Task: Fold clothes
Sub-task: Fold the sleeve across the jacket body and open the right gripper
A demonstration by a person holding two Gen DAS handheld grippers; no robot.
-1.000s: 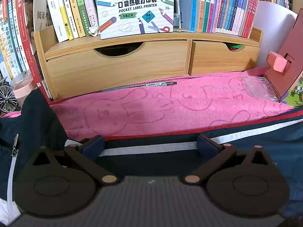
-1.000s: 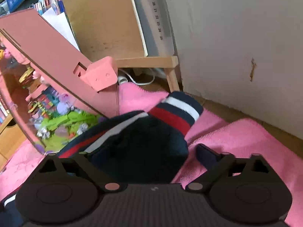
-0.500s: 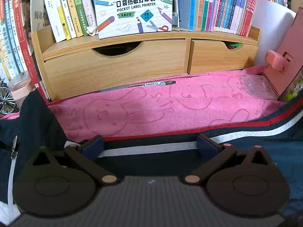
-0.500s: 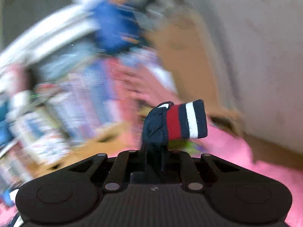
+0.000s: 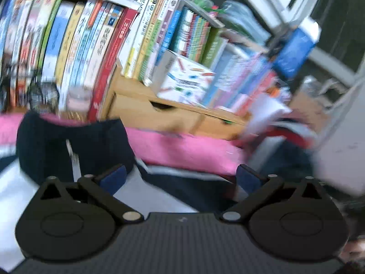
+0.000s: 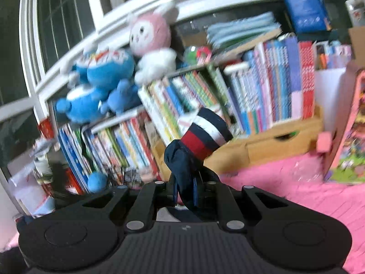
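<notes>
A navy jacket (image 5: 75, 146) with red and white stripes lies on a pink towel (image 5: 187, 150). In the left wrist view my left gripper (image 5: 180, 175) stands open, low over the dark cloth, with nothing between its blue pads (image 5: 113, 178). The picture there is blurred by motion. In the right wrist view my right gripper (image 6: 184, 189) is shut on the jacket's sleeve (image 6: 184, 171). The sleeve's striped cuff (image 6: 205, 134) sticks up above the fingers, lifted off the towel.
A wooden drawer shelf (image 6: 280, 141) packed with books (image 6: 273, 86) runs along the back. Plush toys (image 6: 150, 43) sit on top of the books. A pink board stand (image 6: 351, 123) leans at the right. The pink towel (image 6: 296, 189) covers the table.
My right gripper closed on the sleeve cuff, lifted it and swung left toward the bookshelf. The left gripper, still open, turned left and tilted upward; its view is now blurred.
</notes>
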